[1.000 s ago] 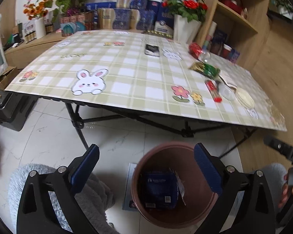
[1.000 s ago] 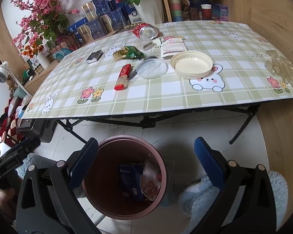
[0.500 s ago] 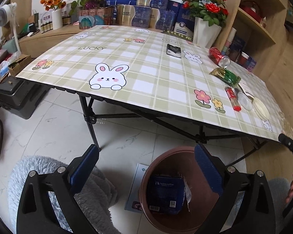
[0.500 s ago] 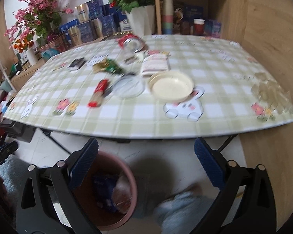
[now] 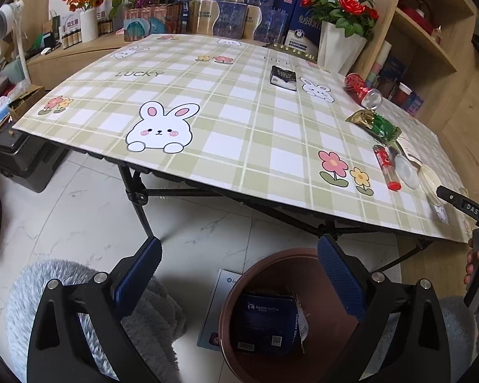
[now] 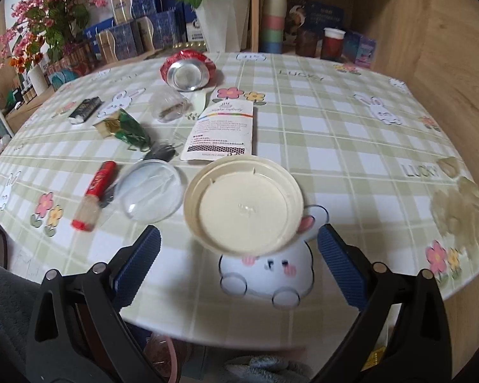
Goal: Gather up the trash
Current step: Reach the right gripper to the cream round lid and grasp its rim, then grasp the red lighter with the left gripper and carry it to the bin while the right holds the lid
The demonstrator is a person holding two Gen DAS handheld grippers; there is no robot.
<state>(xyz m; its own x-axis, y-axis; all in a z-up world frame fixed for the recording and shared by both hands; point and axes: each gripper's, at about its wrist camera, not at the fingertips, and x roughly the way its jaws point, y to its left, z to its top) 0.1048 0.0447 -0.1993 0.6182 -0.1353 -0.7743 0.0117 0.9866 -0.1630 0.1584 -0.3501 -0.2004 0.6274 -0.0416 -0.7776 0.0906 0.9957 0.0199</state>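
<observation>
My left gripper (image 5: 238, 271) is open and empty, above the floor in front of the table, over a brown bin (image 5: 239, 335) that holds a dark blue coffee bag (image 5: 265, 322). My right gripper (image 6: 238, 260) is open and empty, just above the table's near edge, right in front of a cream round lid (image 6: 242, 204). Left of the lid lie a clear lid (image 6: 148, 191), a red tube (image 6: 94, 194), a green wrapper (image 6: 129, 127), a white packet (image 6: 222, 134), a clear cup (image 6: 169, 107) and a red can (image 6: 188, 70). A black sachet (image 5: 283, 77) lies farther back.
The checked table (image 5: 207, 111) stands on black folding legs (image 5: 137, 198). Grey fluffy rugs (image 5: 79, 319) lie on the tiled floor. Boxes, flower vases (image 5: 338, 48) and shelves (image 5: 431, 41) line the back and right. A black case (image 5: 19, 159) sits at the left.
The right gripper has risen from over the bin and moved forward over the table edge, up to the cream lid. The left gripper has drawn back and left, still open.
</observation>
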